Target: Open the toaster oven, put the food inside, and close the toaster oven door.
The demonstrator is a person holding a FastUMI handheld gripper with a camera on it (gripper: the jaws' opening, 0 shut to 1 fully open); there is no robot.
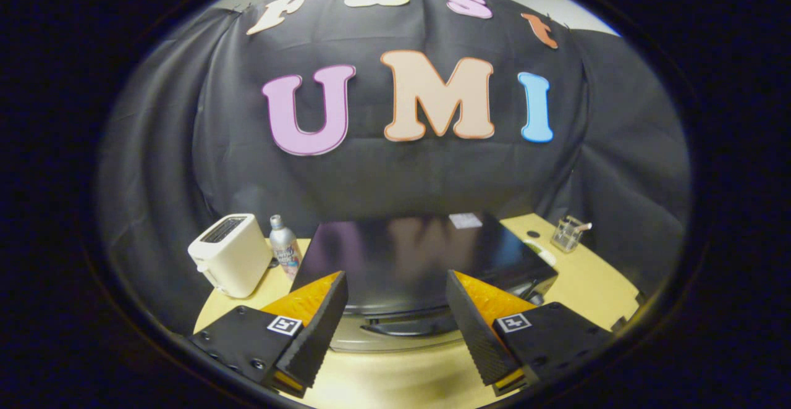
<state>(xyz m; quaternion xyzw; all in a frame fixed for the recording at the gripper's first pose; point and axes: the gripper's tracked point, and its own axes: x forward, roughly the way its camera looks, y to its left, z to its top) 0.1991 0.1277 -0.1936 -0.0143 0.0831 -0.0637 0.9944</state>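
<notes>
Just ahead, toaster oven door edge, tongs spread wide, holding nothing, toaster well apart.

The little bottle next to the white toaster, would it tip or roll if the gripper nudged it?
The bottle stands upright, tall and narrow, so a nudge near its cap would probably tip it. Its round body would then likely roll on the smooth table. It looks like metal, so probably slippery. The gripper is open, well short of it.
</notes>
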